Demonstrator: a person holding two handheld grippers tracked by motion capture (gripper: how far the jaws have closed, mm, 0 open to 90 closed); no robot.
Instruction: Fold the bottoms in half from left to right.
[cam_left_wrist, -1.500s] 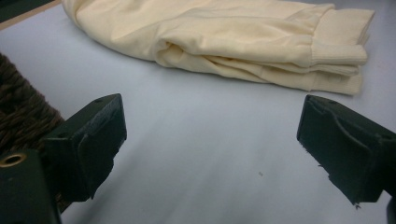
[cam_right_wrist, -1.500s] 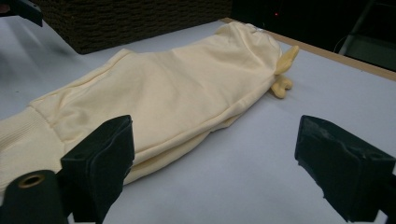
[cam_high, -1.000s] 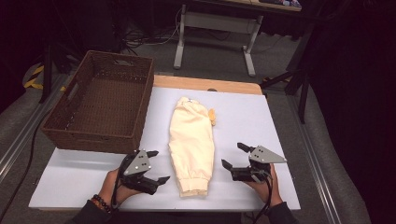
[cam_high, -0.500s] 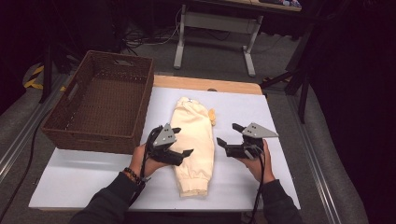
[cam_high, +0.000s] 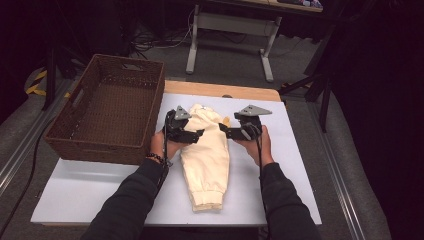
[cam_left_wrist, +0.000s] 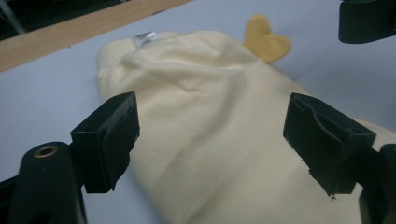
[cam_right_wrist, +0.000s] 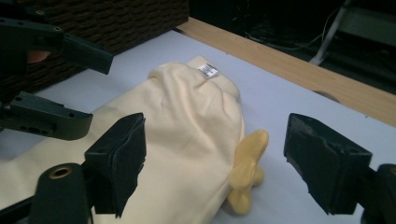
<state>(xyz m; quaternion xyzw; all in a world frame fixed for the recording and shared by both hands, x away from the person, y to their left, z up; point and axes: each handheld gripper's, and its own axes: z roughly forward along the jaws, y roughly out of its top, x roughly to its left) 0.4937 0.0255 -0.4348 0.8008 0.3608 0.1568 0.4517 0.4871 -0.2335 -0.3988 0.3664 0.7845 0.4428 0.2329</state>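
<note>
From the near edge of the counter (cam_high: 75, 195) a person's two dark sleeves reach in, each hand carrying a gripper. A cream garment (cam_high: 207, 155) lies folded lengthwise down the middle of the white counter, its ribbed cuffed end towards the near edge and its labelled end towards the far wooden edge. The left gripper (cam_high: 196, 134) sits at the garment's left side and the right gripper (cam_high: 226, 132) at its right side, both level with the upper part of the cloth and pointing inward at each other. Both sets of jaws stand spread and have just been closing a little; in each gripper view the cream cloth lies between and below the pads, not pinched. A small yellow piece (cam_right_wrist: 247, 170) sticks out from the garment's right side near the labelled end. Beyond the left gripper, a brown wicker basket (cam_high: 70, 125) stands on the counter's far left corner.
</note>
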